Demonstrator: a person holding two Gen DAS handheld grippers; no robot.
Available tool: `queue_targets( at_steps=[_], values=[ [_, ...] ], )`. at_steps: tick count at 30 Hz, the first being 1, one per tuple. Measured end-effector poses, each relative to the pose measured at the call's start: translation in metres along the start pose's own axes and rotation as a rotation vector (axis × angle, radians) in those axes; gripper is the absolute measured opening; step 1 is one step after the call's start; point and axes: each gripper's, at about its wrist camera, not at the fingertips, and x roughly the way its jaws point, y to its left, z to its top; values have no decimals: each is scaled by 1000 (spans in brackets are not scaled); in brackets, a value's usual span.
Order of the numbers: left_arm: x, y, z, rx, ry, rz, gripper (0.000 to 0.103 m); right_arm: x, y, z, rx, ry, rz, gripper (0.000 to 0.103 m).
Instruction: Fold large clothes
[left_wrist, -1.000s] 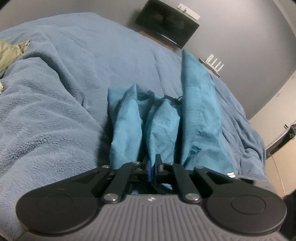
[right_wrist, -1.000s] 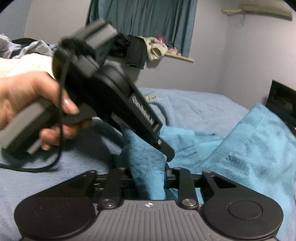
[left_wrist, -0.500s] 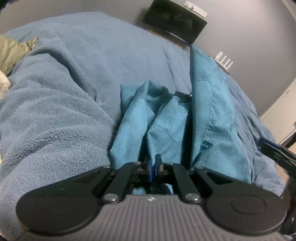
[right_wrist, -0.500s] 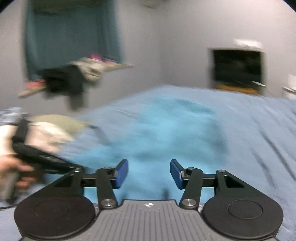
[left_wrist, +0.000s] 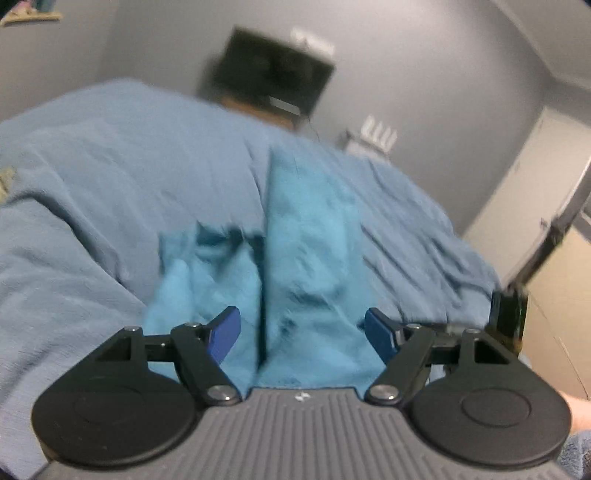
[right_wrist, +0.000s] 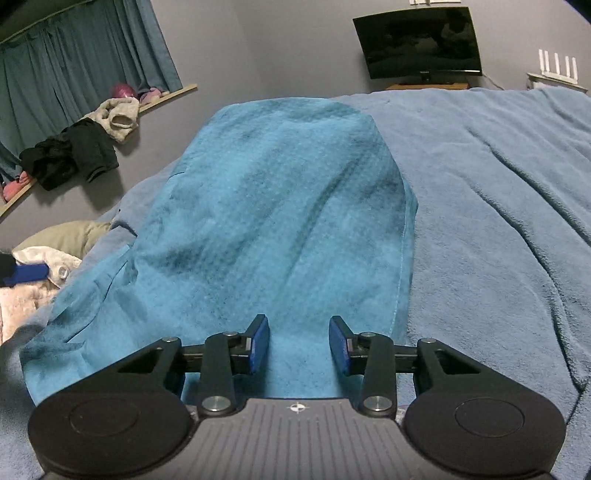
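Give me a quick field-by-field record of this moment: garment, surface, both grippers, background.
garment: teal textured cloth garment, spread lengthwise on the bed
surface: blue fleece blanket
left gripper: jaws open, holding nothing
right gripper: jaws open over the garment's near edge
background: dark flat screen, teal curtains

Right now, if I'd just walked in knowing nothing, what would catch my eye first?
Probably the bright teal garment, spread in a long smooth strip on the paler blue blanket that covers the bed. Next, the right tongs in the foreground, their blue-tipped jaws open over the garment's near edge; the left tongs are open too, above its bunched folds. On the far wall, a dark TV stands out.
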Motion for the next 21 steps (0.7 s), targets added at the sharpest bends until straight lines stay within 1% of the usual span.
queue_targets(
  at_steps=[2, 4, 5, 8, 10, 12, 13, 14, 15, 16, 17, 19, 21],
  values=[
    [19, -1, -5, 1, 56, 5, 73, 2, 0, -1, 11, -1, 5, 40],
    [37, 5, -11, -25, 104, -1, 73, 3, -3, -1, 22, -2, 10, 40],
    [45, 11, -13, -47, 127, -10, 73, 4, -3, -2, 27, -3, 12, 40],
    [64, 29, -19, -85, 177, 3, 73, 7, -2, -1, 34, -4, 15, 40],
    [70, 30, -19, -76, 191, -23, 73, 8, -1, -2, 37, -4, 16, 40],
    [72, 26, -21, -42, 218, -53, 71, 10, -1, -2, 41, -6, 18, 40],
    [71, 24, -22, -19, 224, -52, 63, 10, -1, -2, 43, -6, 19, 40],
    [71, 21, -21, -3, 232, -49, 40, 12, 0, -2, 46, -6, 18, 40],
    [71, 21, -22, 0, 230, -33, 33, 12, 0, -3, 50, -7, 17, 40],
    [70, 22, -22, -9, 215, -30, 24, 13, -1, -3, 55, -6, 17, 41],
    [67, 23, -23, -25, 194, -47, 11, 13, -1, -2, 62, -5, 18, 41],
    [59, 20, -21, -21, 151, -46, 10, 15, 0, 0, 67, -6, 21, 41],
    [51, 11, -18, 22, 107, -8, 8, 18, 2, 6, 66, -13, 23, 41]
  ],
)
